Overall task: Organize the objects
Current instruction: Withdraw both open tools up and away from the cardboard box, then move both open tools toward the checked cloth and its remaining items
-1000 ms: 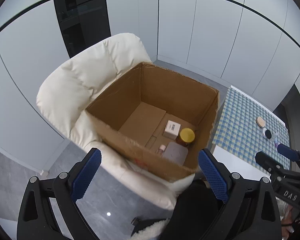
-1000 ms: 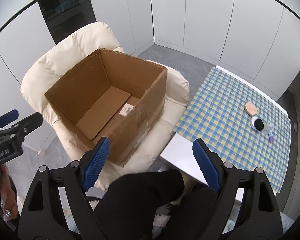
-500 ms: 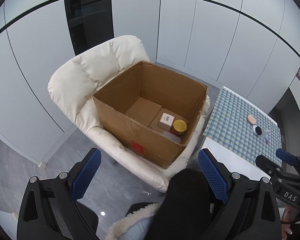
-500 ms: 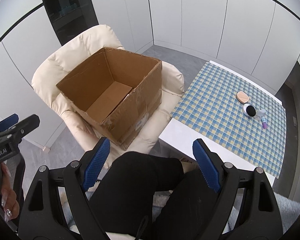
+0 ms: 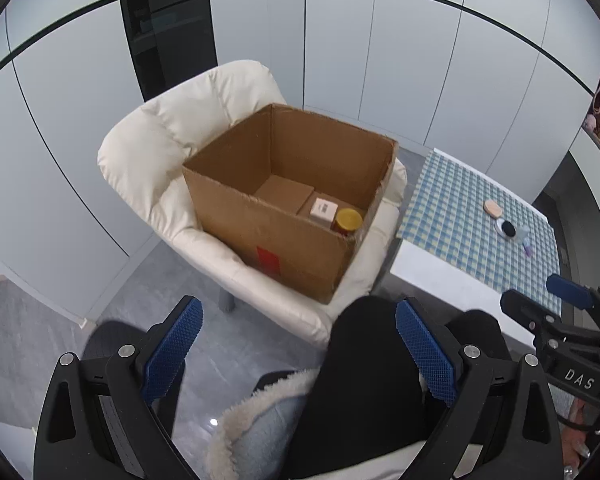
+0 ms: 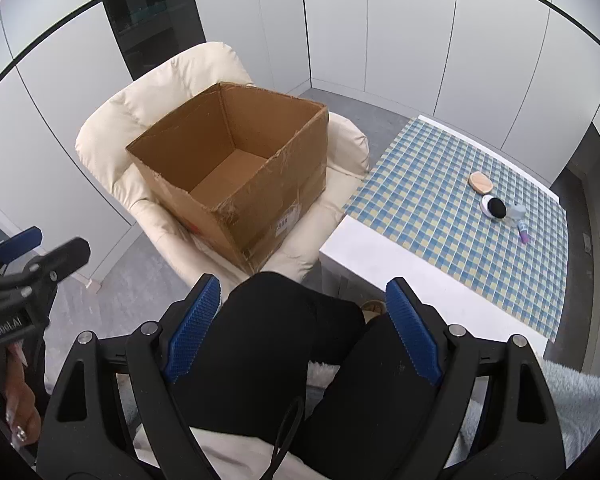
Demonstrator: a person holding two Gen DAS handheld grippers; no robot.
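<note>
Both hand-held grippers, left (image 5: 296,344) and right (image 6: 300,320), hang spread apart and empty above the person's black-clad knees.

From my remote seat I see the open cardboard box (image 5: 268,240) on the cream armchair (image 5: 160,152), ahead of both grippers; inside it, a yellow-lidded jar (image 5: 348,220) sits just beside a small white carton (image 5: 323,209). On the checked cloth of the white table (image 6: 380,256), right of the chair and well apart from the box, lie a tan oval puff (image 6: 481,182), a round black-and-white compact (image 6: 495,207) and a small purple-tipped tube (image 6: 523,232), close together.
</note>
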